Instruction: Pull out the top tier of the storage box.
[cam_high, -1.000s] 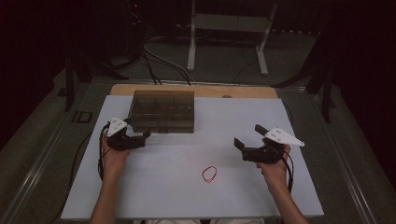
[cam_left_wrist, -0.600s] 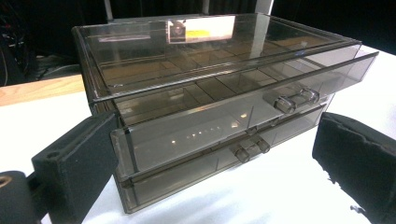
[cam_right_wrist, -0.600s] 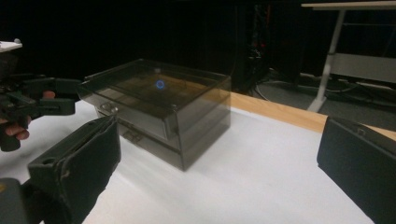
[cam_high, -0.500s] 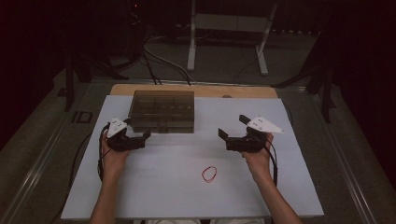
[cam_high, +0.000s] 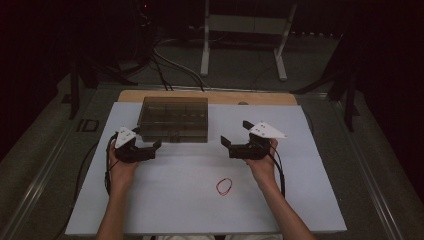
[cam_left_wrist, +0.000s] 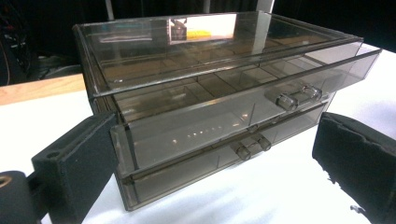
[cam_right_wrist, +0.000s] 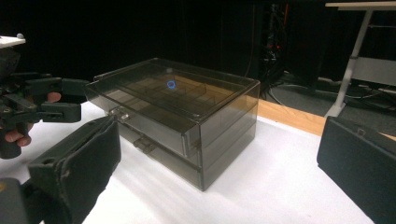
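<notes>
a dark room with black drapes, cables and a white metal stand behind; in front of it a worktop (cam_high: 300, 200) covered by a matte white sheet, with a strip of bare wood showing along the far edge.

the work in hand looks like opening the smoky clear plastic drawer box (cam_high: 174, 119), which sits at the far left-centre of the sheet. it is a boxy, hard, glossy case with a flat lid-like top and two shallow drawers stacked one over the other, each with a small clear knob (cam_left_wrist: 293, 97). the upper drawer (cam_left_wrist: 243, 112) stands slightly proud of the case front in the left gripper view, so it seems started but far from fully out; the lower drawer (cam_left_wrist: 219, 161) looks shut. inside, thin dividers make small compartments, which appear empty as far as the tint allows.

the left tool (cam_high: 156, 147) hovers just beside the box's near left corner, jaws wide apart, holding nothing; its foam-like black pads (cam_left_wrist: 77, 163) look soft and a bit frayed. the right tool (cam_high: 224, 143) is near the box's right side but apart from it, jaws likewise spread and empty.

a thin red rubber band (cam_high: 224, 186) lies in a loose loop on the sheet nearer the person, well apart from the box. judging by this, putting it in a drawer may be what remains.
</notes>
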